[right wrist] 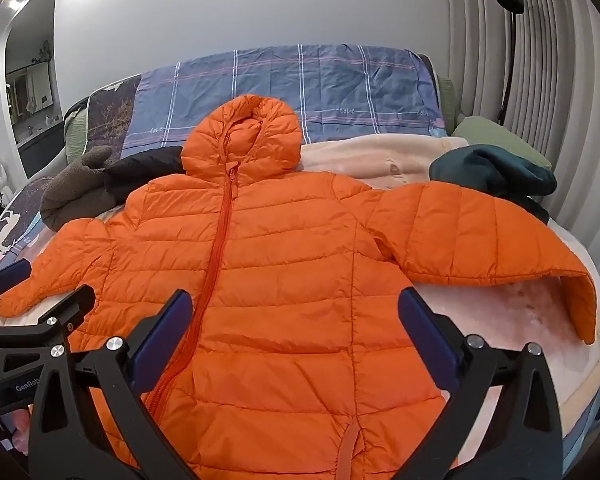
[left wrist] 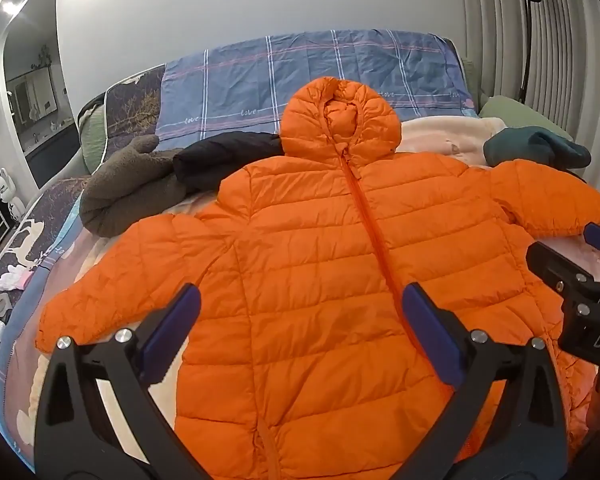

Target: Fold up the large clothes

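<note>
Left wrist view, left gripper (left wrist: 300, 312) spread above orange jacket (left wrist: 312, 264)

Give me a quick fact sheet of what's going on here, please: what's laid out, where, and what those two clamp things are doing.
garment: orange hooded puffer jacket, zipped, front up, spread flat
sleeves: both out to the sides
surface: bed with pinkish blanket
behind jacket: brown fleece, black garment, dark green garment
left gripper: open, over the hem, holding nothing
right gripper: open, over the hem, holding nothing
folding: not begun
</note>
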A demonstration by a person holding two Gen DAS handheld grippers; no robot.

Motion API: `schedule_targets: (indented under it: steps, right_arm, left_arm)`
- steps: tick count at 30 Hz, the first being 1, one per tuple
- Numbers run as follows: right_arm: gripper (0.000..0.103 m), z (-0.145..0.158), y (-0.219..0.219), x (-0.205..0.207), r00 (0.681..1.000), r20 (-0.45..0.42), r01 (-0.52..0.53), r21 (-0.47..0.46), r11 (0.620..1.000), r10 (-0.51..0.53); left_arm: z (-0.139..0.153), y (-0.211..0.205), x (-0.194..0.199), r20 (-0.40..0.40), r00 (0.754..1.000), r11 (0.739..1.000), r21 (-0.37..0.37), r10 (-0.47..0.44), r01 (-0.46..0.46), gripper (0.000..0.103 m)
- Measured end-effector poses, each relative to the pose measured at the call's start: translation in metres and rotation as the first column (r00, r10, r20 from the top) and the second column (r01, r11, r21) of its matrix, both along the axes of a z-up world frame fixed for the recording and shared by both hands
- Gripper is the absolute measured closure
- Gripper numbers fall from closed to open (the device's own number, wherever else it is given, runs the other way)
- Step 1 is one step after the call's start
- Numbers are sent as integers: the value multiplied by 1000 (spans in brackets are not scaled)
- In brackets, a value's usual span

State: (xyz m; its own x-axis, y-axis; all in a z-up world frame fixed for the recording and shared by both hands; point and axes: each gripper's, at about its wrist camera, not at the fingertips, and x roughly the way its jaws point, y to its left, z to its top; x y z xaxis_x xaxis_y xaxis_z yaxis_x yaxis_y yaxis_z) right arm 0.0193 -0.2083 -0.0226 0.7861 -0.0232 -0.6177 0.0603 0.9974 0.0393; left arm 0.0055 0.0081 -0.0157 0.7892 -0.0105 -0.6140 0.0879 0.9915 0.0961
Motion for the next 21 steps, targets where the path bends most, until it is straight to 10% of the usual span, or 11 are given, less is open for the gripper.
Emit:
schedule_targets:
  steps: [21]
  right_arm:
    - [1, -3, 1, -1, 1000, -10, -2, 18, 1000, 2]
  left_arm:
    - [0, -2, -7, 7, 1000, 1000, -15, -25, 25, 2]
